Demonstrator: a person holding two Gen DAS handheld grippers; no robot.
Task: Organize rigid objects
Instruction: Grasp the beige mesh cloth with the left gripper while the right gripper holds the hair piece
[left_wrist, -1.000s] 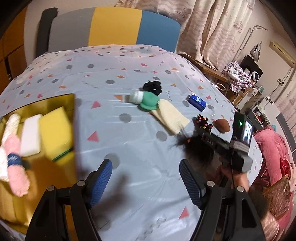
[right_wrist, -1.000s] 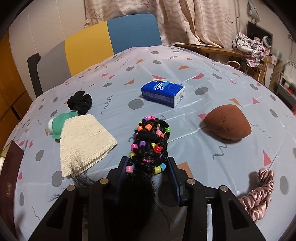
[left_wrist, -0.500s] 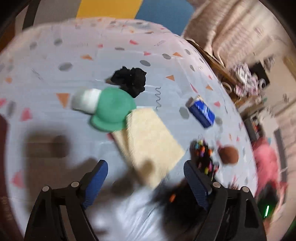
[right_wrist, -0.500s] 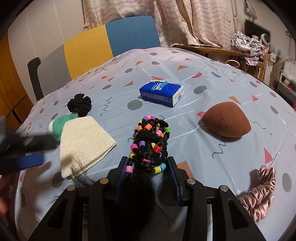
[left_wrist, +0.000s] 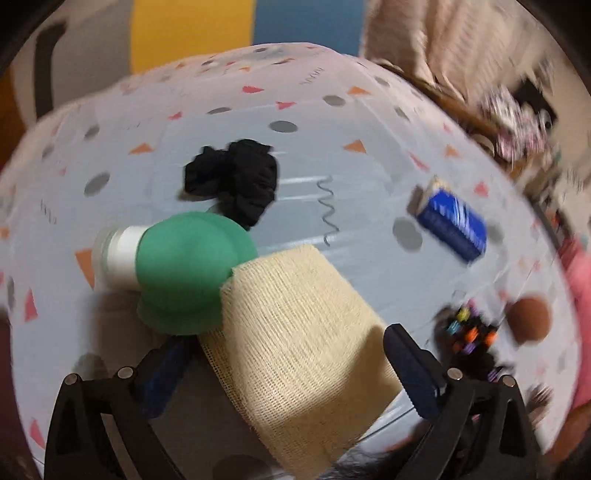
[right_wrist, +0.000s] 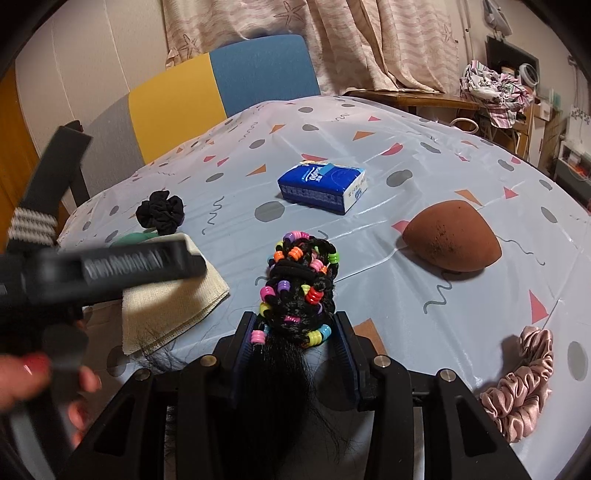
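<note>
Left hand-held gripper (left_wrist: 291, 373) spread wide, astride the beige cloth (left_wrist: 303, 350) – light, limp, best pinched at a folded edge. Green bottle (left_wrist: 184, 266) just ahead, touching the cloth. Right hand-held gripper (right_wrist: 295, 347) clamped on the beaded hair bundle (right_wrist: 299, 284) – soft, springy, light – resting on the desk (right_wrist: 424, 177).

A table (right_wrist: 424, 166) in a pale blue patterned cloth carries the lot. From the right wrist view: tissue pack (right_wrist: 322, 183) at 12 o'clock, brown sponge (right_wrist: 451, 240) at 2, pink scrunchie (right_wrist: 519, 384) at 4, beaded hairpiece (right_wrist: 300, 282) centre, beige cloth (right_wrist: 173, 302) at 9, black scrunchie (right_wrist: 160, 212) at 10.
</note>
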